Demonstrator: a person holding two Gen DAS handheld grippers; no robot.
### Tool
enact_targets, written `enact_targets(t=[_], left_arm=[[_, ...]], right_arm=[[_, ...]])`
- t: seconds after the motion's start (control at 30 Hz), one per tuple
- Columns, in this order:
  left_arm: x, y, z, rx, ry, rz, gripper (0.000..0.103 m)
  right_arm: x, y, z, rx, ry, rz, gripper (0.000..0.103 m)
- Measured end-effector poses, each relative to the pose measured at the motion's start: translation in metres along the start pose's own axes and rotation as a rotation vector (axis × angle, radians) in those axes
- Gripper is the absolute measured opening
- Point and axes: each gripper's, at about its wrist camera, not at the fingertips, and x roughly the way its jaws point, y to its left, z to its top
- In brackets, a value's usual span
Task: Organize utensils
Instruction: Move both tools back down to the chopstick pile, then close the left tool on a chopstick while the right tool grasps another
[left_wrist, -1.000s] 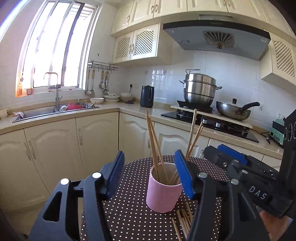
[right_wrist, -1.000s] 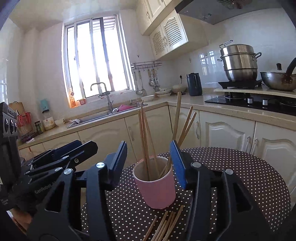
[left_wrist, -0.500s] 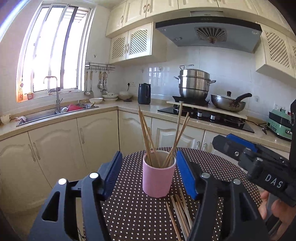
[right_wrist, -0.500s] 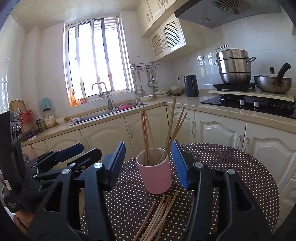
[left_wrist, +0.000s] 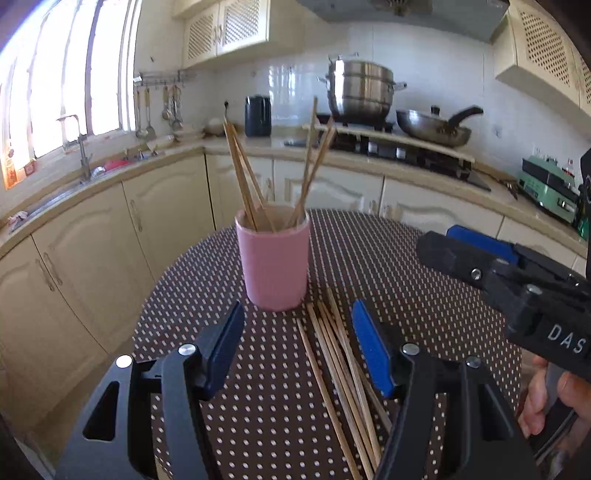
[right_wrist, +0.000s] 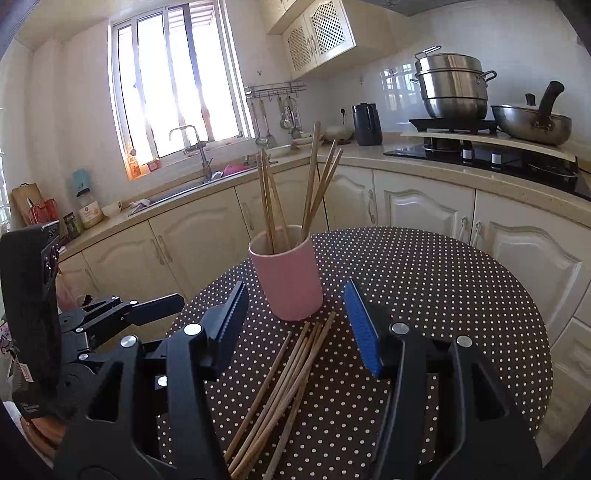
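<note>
pink cup (left_wrist: 273, 258) upright near the middle of the dotted desk (left_wrist: 424, 280), several chopsticks already standing in it and leaning out to both sides. loose chopsticks (left_wrist: 340, 365) flat on the desk just in front of the cup, far tips near its base, fanned a little and crossing one another; same bundle (right_wrist: 280, 384) in the right view, running toward the camera.

left claw (left_wrist: 299, 347) spread wide, nothing between the pads, hanging over the near part of the bundle. right claw (right_wrist: 295, 325) also apart and opening further at this moment, empty, poised just above the far tips of the sticks and close to the cup. right claw seen from the left view (left_wrist: 480, 258) off to the side, a hand (left_wrist: 554, 398) on its handle.

judged from the look: thin, stiff, light wooden sticks, smooth and prone to rolling or slipping sideways out of a pinch. lying flat and close together, so hard to single out one; likely to drag neighbours along. best taken across the shaft, somewhere near the middle or a bit toward the near end, pads square to the stick so it stays balanced and does not swing. firm but modest squeeze enough. cup probably light too, easy to knock or tip when lowering a stick among the ones already inside.
</note>
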Motion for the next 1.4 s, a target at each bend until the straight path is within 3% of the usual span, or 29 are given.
enact_targets(t=[0.27,0.43,0.6,0.83,0.97,1.17,1.4], left_arm=[[0.051,0.0,-0.026,-0.021,0.316,0.016,0.061],[0.067,0.006,-0.038,-0.083,0.397,0.019,0.061],[0.078,0.005,-0.044,-0.081,0.433,0.037,0.061],[0.093,0.0,-0.047,-0.066,0.469,0.099,0.061],[0.097,0.001,-0.047,-0.076,0.468,0.096,0.061],[0.092,0.004,-0.047,-0.082,0.466,0.091,0.058],[0.088,0.011,-0.047,-0.108,0.471,0.067,0.057]], right_arm=[[0.02,-0.011,-0.027,0.03,0.174,-0.033,0.055],[0.035,-0.017,-0.042,0.04,0.284,-0.06,0.055],[0.051,-0.018,-0.055,0.034,0.398,-0.076,0.055],[0.064,-0.018,-0.068,0.031,0.506,-0.11,0.055],[0.073,-0.017,-0.075,0.019,0.561,-0.116,0.055],[0.09,-0.011,-0.08,0.01,0.627,-0.099,0.055],[0.101,-0.006,-0.079,0.024,0.642,-0.087,0.05]])
